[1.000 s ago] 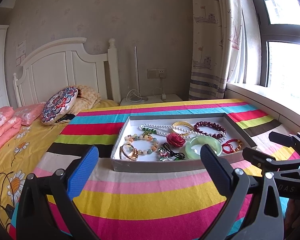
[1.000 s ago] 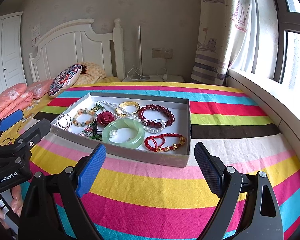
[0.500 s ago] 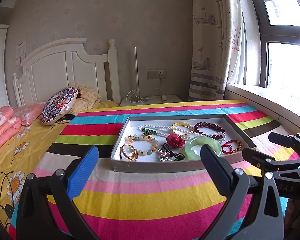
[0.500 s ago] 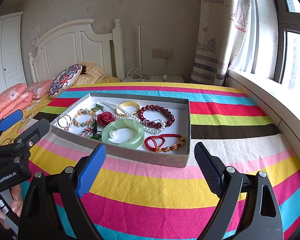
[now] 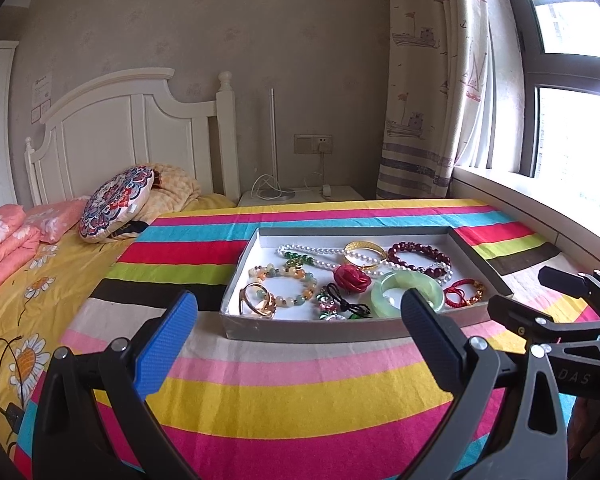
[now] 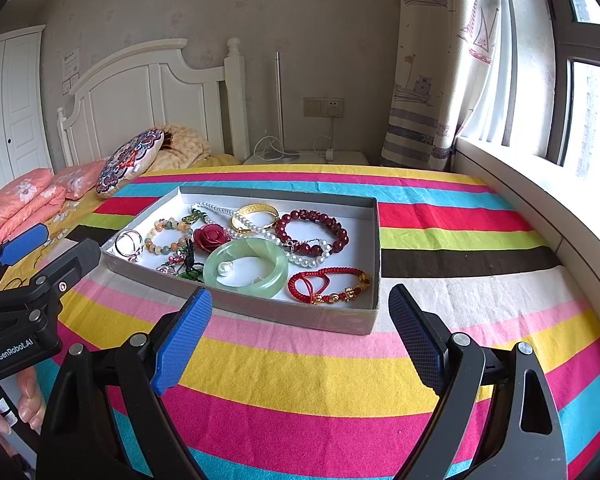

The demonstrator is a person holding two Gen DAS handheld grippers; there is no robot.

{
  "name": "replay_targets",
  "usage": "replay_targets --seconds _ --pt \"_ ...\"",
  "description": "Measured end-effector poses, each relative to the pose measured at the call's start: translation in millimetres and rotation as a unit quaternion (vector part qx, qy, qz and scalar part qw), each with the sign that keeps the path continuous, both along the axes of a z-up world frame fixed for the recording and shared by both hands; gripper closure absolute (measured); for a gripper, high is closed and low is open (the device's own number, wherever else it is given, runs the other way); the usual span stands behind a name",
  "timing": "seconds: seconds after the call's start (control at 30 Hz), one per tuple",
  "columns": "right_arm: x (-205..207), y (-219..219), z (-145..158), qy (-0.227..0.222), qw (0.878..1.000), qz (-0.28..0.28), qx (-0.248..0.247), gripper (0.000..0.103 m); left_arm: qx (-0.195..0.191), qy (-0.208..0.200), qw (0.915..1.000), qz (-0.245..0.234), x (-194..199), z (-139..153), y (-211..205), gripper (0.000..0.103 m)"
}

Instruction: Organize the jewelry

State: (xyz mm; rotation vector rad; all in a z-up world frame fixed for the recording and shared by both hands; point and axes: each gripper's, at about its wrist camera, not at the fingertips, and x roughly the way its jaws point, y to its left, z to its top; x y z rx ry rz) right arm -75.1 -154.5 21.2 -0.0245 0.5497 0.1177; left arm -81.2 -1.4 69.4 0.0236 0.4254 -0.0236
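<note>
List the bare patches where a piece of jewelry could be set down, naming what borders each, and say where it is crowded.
Free: the striped blanket between the gray tray and both hand-held grippers, and the stripes between the tray's right wall and the window ledge. Inside the tray, a little white floor lies behind the dark red bead bracelet. Crowded: the tray's middle, around the jade bangle and pearl necklace.

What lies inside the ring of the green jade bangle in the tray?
Inside the green jade bangle, a single white pearl rests on the tray floor. Anything beneath the bangle's band is hidden.
</note>
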Motion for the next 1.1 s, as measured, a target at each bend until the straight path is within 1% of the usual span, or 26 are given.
replay_targets --seconds 0.13,0.2,0.27,0.37,0.43,0.53,0.63,0.73,0.83,0.87,0.9,0.93,0.97,1.0,1.03,1.07,1.1 --pt "0 0 0 0.001 1.0 0.0 0.001 0.017 -0.013 0.013 0.9997 0.014 5 -2 7 0.002" --pt "0 1 0 0.002 1.0 0.0 0.001 0.017 -0.011 0.016 0.9996 0.02 6 -2 8 0.002" --pt "0 0 0 0.002 1.0 -0.001 0.001 0.017 0.002 0.015 0.9997 0.021 6 -2 3 0.002" --pt "0 0 0 0.002 1.0 0.0 0.002 0.017 0.045 0.002 0.9974 0.056 1 -1 -9 0.002" --pt "-1 0 0 0.001 1.0 0.0 0.004 0.017 0.056 -0.005 0.9973 0.046 -1 0 -14 0.002" --pt "-1 0 -1 0.002 1.0 0.0 0.005 0.017 0.047 0.004 0.9988 0.014 -1 -2 -17 0.002" --pt "-1 1 -1 0.002 1.0 0.001 0.008 0.017 0.052 0.006 0.9986 0.007 0 -2 -20 0.002" --pt "1 -1 -3 0.008 1.0 0.002 0.014 0.017 0.04 0.029 0.9988 -0.004 6 -5 -20 0.002" --pt "5 -4 -5 0.025 0.999 0.015 0.025 0.017 0.029 0.038 0.9988 -0.014 13 -7 -18 0.002" --pt "8 -5 -6 0.042 0.999 0.025 0.023 0.017 0.024 0.048 0.9985 -0.01 18 -9 -15 0.002" --pt "12 -4 -9 0.069 0.997 0.035 0.019 0.017 0.02 0.073 0.9971 -0.006 24 -12 -12 0.002" --pt "17 -4 -13 0.1 0.994 0.039 0.015 0.017 0.016 0.113 0.9934 -0.007 32 -18 -9 0.002" --pt "21 -5 -18 0.133 0.99 0.042 0.014 0.017 0.012 0.157 0.9874 -0.013 41 -25 -6 0.002" --pt "23 -5 -23 0.16 0.986 0.044 0.015 0.017 0.008 0.192 0.9813 -0.016 47 -32 -2 0.002" --pt "24 -5 -29 0.181 0.982 0.047 0.013 0.017 0.0 0.218 0.9759 -0.014 52 -39 3 0.002" --pt "24 -3 -34 0.195 0.979 0.05 0.005 0.017 -0.008 0.232 0.9726 -0.012 55 -45 6 0.002" --pt "25 -2 -37 0.198 0.979 0.05 -0.001 0.017 -0.013 0.238 0.971 -0.009 57 -50 9 0.002"
